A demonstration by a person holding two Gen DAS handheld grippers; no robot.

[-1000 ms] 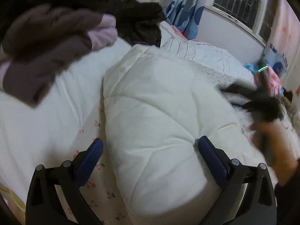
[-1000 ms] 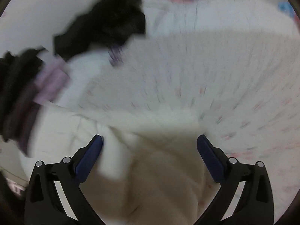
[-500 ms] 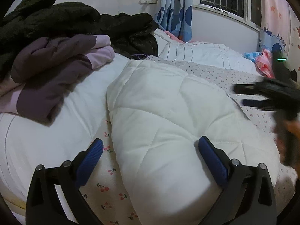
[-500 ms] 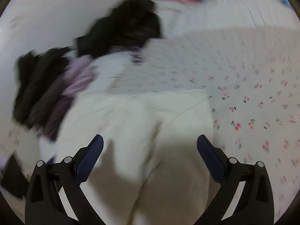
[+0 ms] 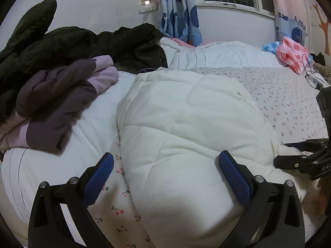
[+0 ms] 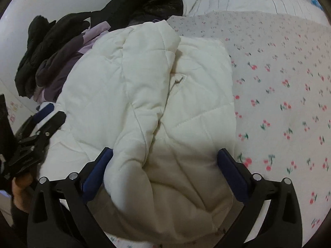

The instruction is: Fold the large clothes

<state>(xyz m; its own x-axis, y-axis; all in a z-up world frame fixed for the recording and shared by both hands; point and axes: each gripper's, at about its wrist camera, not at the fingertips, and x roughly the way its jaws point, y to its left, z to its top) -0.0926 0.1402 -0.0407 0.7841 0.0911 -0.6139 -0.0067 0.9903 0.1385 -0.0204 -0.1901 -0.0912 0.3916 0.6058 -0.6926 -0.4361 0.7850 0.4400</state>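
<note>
White quilted coat (image 6: 157, 95) lies folded on the bed (image 6: 289, 82); both tongs (image 5: 165, 177) (image 6: 163, 169) apart, so pinch the near hem evenly.

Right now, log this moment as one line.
task: fold large clothes | white quilted coat: folded on bed | left gripper: open, empty | right gripper: open, empty | purple and black clothes: piled aside
</note>
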